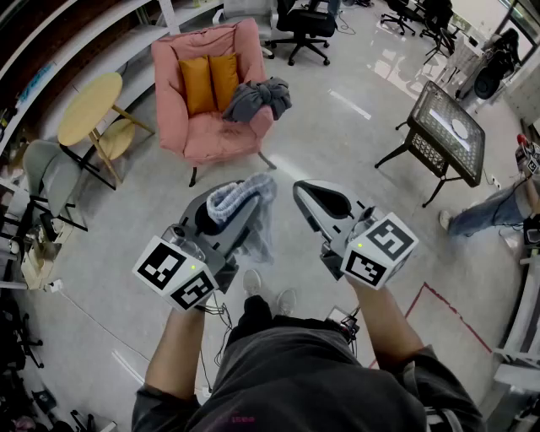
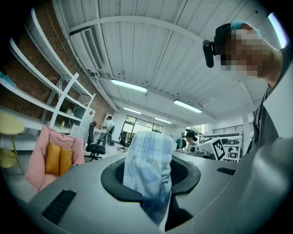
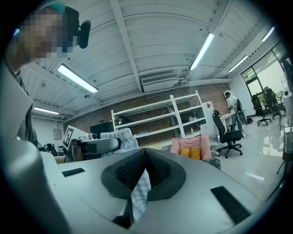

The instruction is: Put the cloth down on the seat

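Observation:
A light blue cloth [image 1: 245, 201] is bunched up in my left gripper [image 1: 246, 187], whose jaws are shut on it, and part of it hangs down below. In the left gripper view the cloth [image 2: 149, 155] stands up out of the left gripper [image 2: 151, 183]. My right gripper [image 1: 310, 192] is held level beside it, shut. In the right gripper view a thin checked strip of cloth [image 3: 138, 194] is pinched in the right gripper [image 3: 144, 170]. The pink armchair [image 1: 181, 118] stands ahead on the floor, with its seat [image 1: 224, 142] well away from both grippers.
Two orange cushions [image 1: 211, 80] and a grey garment [image 1: 257, 99] lie on the armchair. A round wooden table [image 1: 89, 105] stands to its left and a black wire table [image 1: 447, 126] at the right. Office chairs [image 1: 304, 21] are behind, and a person's legs [image 1: 489, 207] are at the right edge.

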`<state>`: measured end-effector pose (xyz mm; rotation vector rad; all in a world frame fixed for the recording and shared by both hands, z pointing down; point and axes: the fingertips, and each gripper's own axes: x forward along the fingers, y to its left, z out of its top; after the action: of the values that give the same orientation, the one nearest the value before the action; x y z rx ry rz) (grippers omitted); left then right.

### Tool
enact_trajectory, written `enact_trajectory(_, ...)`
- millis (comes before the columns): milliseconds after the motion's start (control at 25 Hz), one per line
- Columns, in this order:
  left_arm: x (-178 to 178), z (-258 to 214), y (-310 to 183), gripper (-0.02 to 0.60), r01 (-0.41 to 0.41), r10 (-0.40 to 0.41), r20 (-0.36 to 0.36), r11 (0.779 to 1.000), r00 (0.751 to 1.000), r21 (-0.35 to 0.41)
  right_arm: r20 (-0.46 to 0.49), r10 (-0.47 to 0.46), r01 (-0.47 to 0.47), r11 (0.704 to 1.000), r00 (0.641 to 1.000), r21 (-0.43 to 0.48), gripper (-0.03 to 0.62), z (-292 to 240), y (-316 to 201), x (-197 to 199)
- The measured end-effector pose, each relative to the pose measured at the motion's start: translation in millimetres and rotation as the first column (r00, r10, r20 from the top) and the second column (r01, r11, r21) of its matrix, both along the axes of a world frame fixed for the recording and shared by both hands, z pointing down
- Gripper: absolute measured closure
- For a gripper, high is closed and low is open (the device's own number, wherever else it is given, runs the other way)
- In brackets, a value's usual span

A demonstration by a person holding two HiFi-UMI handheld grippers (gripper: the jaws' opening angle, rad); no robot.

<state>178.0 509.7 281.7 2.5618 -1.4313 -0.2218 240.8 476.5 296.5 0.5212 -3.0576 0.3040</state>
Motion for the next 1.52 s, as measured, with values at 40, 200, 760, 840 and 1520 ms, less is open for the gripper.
enact_trajectory(40, 0.9, 0.7, -0.5, 0.459, 0.0, 0.0, -0.001, 1.0, 1.0, 0.0, 0.0, 0.001, -0.001, 1.0, 1.0, 0.0, 0.579, 0.8, -0.5, 1.2)
enact_trajectory(200, 1.3, 1.1, -0.8, 0.459, 0.001, -0.001, -0.003, 1.0, 1.0, -0.002, -0.002, 0.003, -0.003, 1.0, 1.0, 0.001, 0.579, 0.9, -0.8, 2.9)
enact_trajectory(760, -28.0, 4.4, -7.9, 0.459, 0.029, -0.029, -0.02, 1.0, 0.999, -0.002, 0.012, 0.041, -0.041, 0.999, 0.999, -0.036, 0.577, 7.0, -17.0, -6.9)
enact_trajectory(840, -39.4, 2.3, -16.9, 0.459, 0.028, -0.028, -0.021, 1.0, 0.999, 0.002, 0.01, 0.047, -0.046, 0.998, 0.999, -0.035, 0.577, 5.9, -26.0, -16.2)
enact_trajectory(1520, -157.9, -25.7, -122.7, 0.459, -0.042, 0.042, -0.013, 0.998, 0.999, 0.052, 0.009, 0.119, -0.119, 0.993, 0.993, 0.0, 0.577, -13.9, -127.8, -124.1)
